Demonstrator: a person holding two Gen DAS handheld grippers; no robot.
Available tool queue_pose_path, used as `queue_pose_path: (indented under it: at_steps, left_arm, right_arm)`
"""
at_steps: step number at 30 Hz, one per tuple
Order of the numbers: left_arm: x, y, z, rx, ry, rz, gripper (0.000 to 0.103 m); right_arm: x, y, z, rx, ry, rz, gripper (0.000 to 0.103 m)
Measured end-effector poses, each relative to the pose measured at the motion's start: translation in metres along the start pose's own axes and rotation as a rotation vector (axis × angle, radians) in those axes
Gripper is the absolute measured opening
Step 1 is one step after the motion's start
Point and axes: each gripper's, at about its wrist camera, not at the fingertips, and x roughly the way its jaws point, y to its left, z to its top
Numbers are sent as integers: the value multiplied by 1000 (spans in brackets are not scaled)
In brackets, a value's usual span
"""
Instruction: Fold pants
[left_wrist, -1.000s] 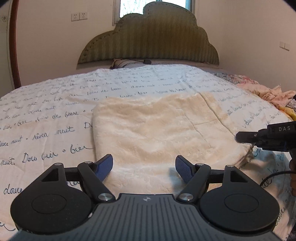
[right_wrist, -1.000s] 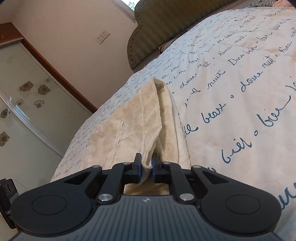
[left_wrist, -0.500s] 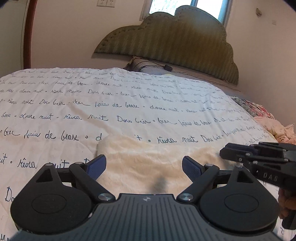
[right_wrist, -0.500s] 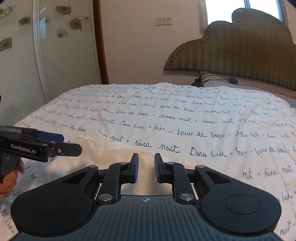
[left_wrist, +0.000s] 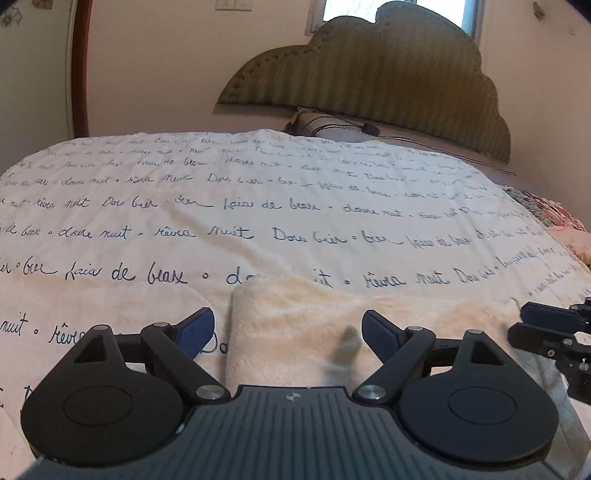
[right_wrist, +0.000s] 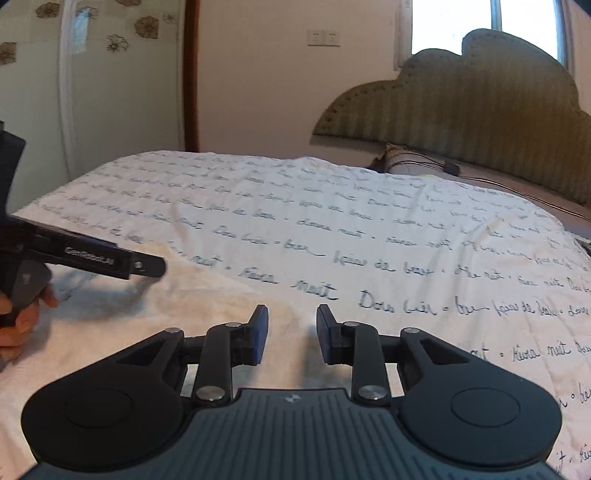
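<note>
On the bed's script-printed quilt (left_wrist: 258, 221) the folded cream pants (left_wrist: 295, 332) lay, plush, light and limp. Left claw (left_wrist: 288, 328) gaped wide above them, empty; right claw (right_wrist: 291, 332), just opening, held nothing. We judged the folded edge the best hold.

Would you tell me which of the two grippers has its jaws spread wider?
The left gripper: its blue pads straddle the cream pants; the right gripper shows a narrow gap.

Black left gripper (left_wrist: 286, 330) and right gripper (right_wrist: 291, 334): blue pads, silver screws, ribbed grey bodies.
</note>
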Motion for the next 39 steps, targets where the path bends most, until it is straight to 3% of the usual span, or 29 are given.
queue_pose_path:
  at_steps: [3, 7, 9, 11, 19, 23, 39]
  left_arm:
    - [-21, -10, -12, 2, 10, -49, 89]
    - [-31, -31, -38, 33, 64, -135, 93]
    - [-27, -44, -48, 119, 72, -101, 95]
    - [-23, -54, -56, 188, 67, -55, 96]
    - [-26, -55, -60, 167, 49, -18, 97]
    - [-29, -57, -63, 178, 44, -4, 97]
    - [-41, -55, -69, 213, 11, 9, 97]
  right_arm:
    - [-7, 15, -13, -50, 37, 3, 28]
    - [9, 5, -34, -52, 101, -107, 27]
    - [-1, 0, -33, 15, 80, -112, 28]
    - [-15, 9, -33, -3, 50, -123, 28]
    - [-37, 46, -45, -84, 64, -28, 28]
    - [-29, 39, -56, -77, 83, -63, 28]
    - [-33, 29, -65, -11, 41, -44, 28]
